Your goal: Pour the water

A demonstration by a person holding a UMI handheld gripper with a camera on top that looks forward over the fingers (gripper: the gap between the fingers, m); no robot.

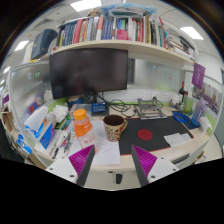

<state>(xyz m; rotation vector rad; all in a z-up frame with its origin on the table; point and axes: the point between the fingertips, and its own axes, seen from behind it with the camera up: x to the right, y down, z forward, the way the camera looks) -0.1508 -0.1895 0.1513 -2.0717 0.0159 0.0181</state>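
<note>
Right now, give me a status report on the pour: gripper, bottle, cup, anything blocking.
Hand-held gripper open, empty. Orange bottle and brown cup upright on desk, just ahead of fingers, side by side. Path ahead looks unobstructed.

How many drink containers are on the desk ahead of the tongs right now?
2. An orange-capped clear plastic bottle stands just ahead of the left finger; a brown patterned ceramic mug sits right beside it, ahead of the gap between the open tongs. Desk clutter may hide others.
</note>
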